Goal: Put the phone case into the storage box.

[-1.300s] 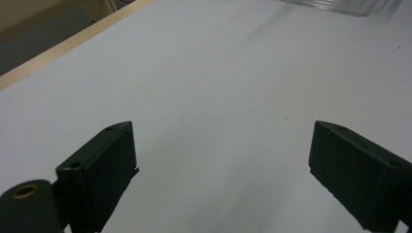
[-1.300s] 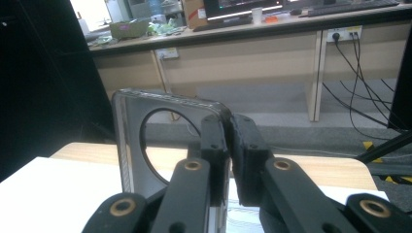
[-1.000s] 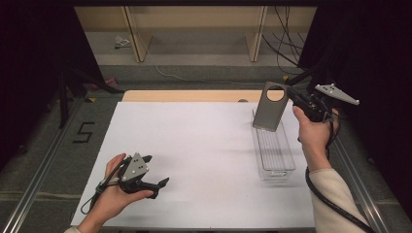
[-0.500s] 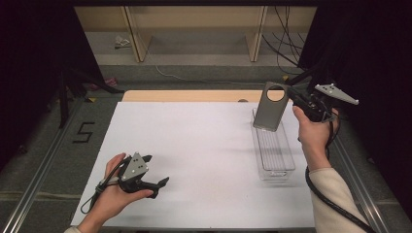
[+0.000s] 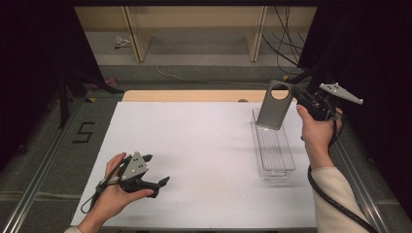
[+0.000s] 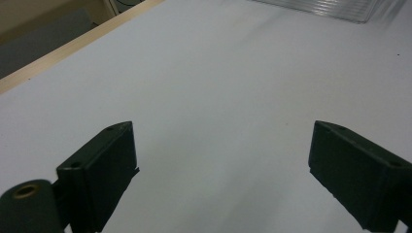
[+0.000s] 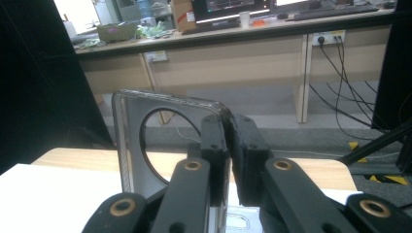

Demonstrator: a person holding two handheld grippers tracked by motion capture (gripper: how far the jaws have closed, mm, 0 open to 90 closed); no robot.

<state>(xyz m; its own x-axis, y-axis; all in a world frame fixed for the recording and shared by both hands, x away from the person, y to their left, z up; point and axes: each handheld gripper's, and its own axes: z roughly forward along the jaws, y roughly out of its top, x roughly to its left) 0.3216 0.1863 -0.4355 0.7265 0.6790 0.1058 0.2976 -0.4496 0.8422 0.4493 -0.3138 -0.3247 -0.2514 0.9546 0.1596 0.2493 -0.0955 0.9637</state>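
Fingers of the right gripper (image 5: 295,95) are clamping a phone case (image 5: 275,105) above the clear tray (image 5: 273,145); left gripper (image 5: 154,171) fingers are resting apart. An edge-only pinch risks the case twisting loose.

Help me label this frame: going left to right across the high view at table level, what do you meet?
Left gripper in the left hand → bare white table → grey phone case held up above the clear plastic tray → right gripper → right hand.

Phone case (image 7: 145,145) lower part hidden behind fingers (image 7: 214,145); clear tray (image 6: 335,7) cut off at top edge.
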